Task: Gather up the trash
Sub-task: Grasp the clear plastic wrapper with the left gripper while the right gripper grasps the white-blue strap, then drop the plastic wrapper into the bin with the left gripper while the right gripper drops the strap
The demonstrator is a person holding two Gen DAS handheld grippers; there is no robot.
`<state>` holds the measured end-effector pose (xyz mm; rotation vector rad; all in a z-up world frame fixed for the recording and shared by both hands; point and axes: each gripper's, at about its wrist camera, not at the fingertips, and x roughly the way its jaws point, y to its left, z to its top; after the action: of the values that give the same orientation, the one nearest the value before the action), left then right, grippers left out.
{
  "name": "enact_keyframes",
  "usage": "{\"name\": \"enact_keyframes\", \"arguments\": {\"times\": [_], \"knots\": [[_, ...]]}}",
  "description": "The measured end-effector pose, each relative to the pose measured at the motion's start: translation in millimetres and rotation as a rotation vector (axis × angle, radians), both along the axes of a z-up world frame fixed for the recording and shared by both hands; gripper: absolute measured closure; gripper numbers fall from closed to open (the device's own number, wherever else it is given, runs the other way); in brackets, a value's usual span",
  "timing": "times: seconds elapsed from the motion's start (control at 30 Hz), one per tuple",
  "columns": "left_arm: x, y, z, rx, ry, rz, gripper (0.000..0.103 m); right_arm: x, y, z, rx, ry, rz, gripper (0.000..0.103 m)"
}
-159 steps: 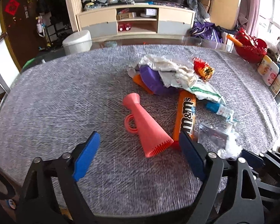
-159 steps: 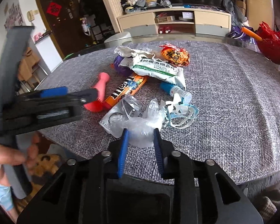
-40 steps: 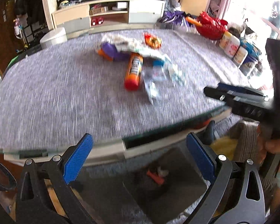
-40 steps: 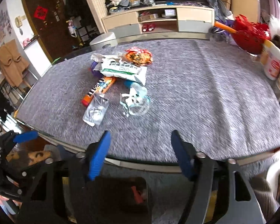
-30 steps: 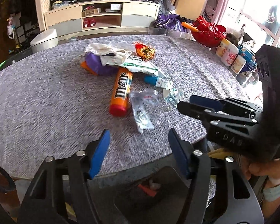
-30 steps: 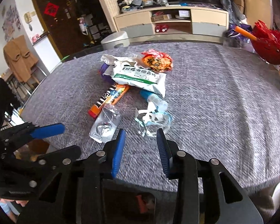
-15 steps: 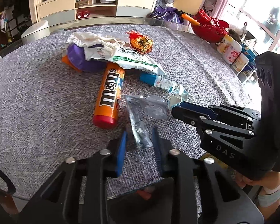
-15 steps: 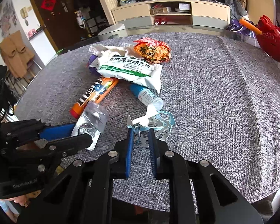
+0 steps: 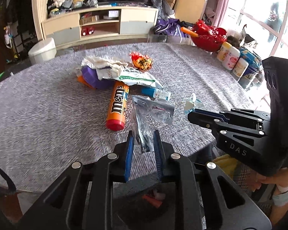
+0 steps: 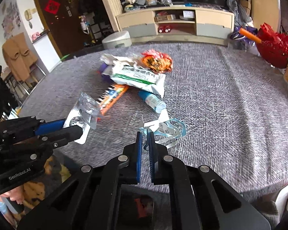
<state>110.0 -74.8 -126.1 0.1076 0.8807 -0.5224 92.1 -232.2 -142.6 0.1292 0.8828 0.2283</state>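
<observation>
My left gripper (image 9: 143, 136) is shut on the near end of a clear plastic wrapper (image 9: 153, 111), which lies near the front edge of the grey table (image 9: 38, 115). In the right wrist view the same wrapper (image 10: 84, 105) sticks out of the left gripper (image 10: 69, 127). My right gripper (image 10: 145, 136) is shut on a blue-and-white tangle of strips (image 10: 167, 128) that looks like a face mask. Behind them lie an orange m&m's tube (image 9: 118, 105), a small blue bottle (image 9: 156, 94), a white-and-green packet (image 9: 136, 76) and a red-orange snack wrapper (image 9: 141, 61).
A dark bin (image 9: 151, 197) with an orange-red item inside sits below the table's front edge. A purple object (image 9: 94, 76) lies under crumpled paper. A red basket (image 9: 207, 36) and several bottles (image 9: 230, 57) stand at the table's right edge. A person's hand (image 9: 268, 178) holds the right gripper.
Both grippers moved forward over the table edge and shut, the left on the clear wrapper, the right on the strip tangle. The pink cone seen on the table earlier is gone.
</observation>
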Motion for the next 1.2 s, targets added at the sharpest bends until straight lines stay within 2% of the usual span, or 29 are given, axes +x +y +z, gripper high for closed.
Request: {"name": "enact_keyframes", "arguments": {"times": [0.2, 0.4, 0.67, 0.9, 1.1, 1.2], "knots": [[-38, 16, 17, -0.002, -0.037, 0.009, 0.084, -35, 7, 16, 0.015, -0.022, 0.027, 0.095], [-79, 26, 10, -0.004, -0.008, 0.005, 0.084, -68, 23, 5, 0.042, 0.022, 0.072, 0.095], [-116, 34, -32, 0.024, 0.083, -0.004, 0.084, -102, 42, -49, 0.009, 0.167, 0.098, 0.094], [-134, 40, -88, 0.039, 0.214, 0.003, 0.084, -122, 42, -89, 0.061, 0.274, 0.088, 0.093], [-142, 41, -127, 0.043, 0.328, 0.003, 0.084, -130, 47, -104, 0.064, 0.309, 0.098, 0.094], [-144, 39, -136, 0.048, 0.36, 0.0, 0.084, -130, 50, -105, 0.065, 0.312, 0.104, 0.094]]}}
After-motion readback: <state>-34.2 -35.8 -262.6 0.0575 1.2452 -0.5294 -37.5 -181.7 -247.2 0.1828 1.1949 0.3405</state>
